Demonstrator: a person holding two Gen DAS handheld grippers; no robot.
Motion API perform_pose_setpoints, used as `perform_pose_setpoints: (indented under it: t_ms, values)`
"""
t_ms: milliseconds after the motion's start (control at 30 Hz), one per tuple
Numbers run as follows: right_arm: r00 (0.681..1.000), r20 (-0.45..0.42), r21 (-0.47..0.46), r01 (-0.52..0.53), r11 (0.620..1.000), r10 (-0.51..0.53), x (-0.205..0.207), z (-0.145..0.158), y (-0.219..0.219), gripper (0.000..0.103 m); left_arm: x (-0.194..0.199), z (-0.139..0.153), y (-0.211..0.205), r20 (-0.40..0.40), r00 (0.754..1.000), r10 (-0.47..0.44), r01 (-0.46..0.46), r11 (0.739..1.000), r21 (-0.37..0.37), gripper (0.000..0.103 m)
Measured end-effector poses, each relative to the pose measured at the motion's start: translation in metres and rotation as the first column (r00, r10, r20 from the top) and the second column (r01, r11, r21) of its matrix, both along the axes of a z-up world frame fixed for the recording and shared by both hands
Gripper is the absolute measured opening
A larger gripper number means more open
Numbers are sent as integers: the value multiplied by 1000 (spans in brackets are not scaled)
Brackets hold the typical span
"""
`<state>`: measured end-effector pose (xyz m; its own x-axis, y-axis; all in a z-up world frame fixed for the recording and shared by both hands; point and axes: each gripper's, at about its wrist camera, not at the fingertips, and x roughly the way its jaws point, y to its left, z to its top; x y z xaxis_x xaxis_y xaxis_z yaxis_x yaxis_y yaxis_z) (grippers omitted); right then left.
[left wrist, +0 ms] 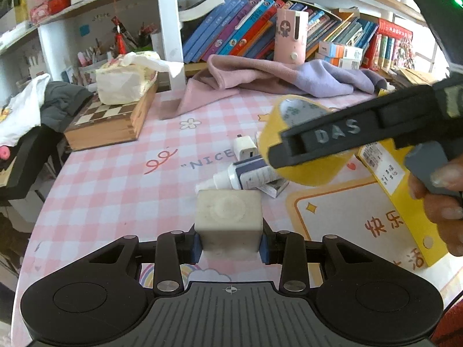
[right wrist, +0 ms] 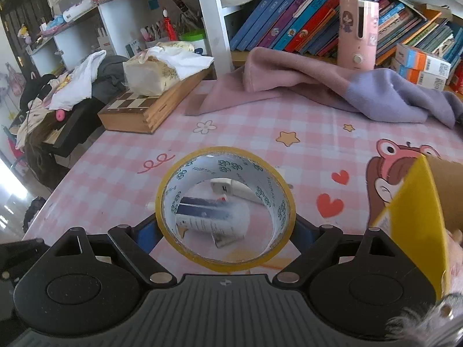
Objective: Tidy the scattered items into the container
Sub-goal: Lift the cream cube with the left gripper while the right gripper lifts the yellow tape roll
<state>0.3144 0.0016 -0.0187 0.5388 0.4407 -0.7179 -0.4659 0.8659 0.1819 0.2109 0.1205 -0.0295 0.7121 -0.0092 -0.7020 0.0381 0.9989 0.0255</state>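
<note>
While clamped between the blue pads [left wrist: 196, 245] of the left gripper [left wrist: 230, 245], a white cube-shaped block [left wrist: 228, 225] sits lifted clear of the pink checked tablecloth [left wrist: 115, 179], pinched on its two side faces. Spread wide but pressing on a roll of yellow tape [right wrist: 225, 211], the right gripper [right wrist: 225, 231] grips the ring from outside, hole facing the camera, printed white core showing inside. Seen from the left wrist view, same roll [left wrist: 301, 144] carried in the air under a black finger marked DAS, with a hand [left wrist: 439, 190] on the trigger at the right edge. Below and beyond the tape, still lying on the cloth: a small white dropper bottle [left wrist: 246, 175] on its side, a white plug adapter [left wrist: 244, 149] just behind it, and a small printed box [left wrist: 273, 188] partly under the bottle. At the right, a yellow cardboard box [right wrist: 416, 214] with brown inside, open, tilted, near the roll; contents cannot be told. At the back, a pink and lilac cloth [right wrist: 318, 86] bunched before leaning books [right wrist: 289, 20], and a wooden chess box [right wrist: 139, 110] with a tissue pack [right wrist: 156, 72] on top at the left.
</note>
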Motion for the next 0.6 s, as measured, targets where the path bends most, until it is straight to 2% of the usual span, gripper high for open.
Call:
perform_pose_setpoints:
  t_ms: [300, 600]
  values:
    - [1000, 8, -5, -5, 1000, 5, -36, 8, -13, 89, -24, 0, -4, 2, 1000, -16, 16, 1000, -10, 35]
    - [1000, -8, -44, -18, 999, 18, -76, 6, -22, 89, -35, -36, 3, -90, 996, -8, 8, 1000, 1, 34]
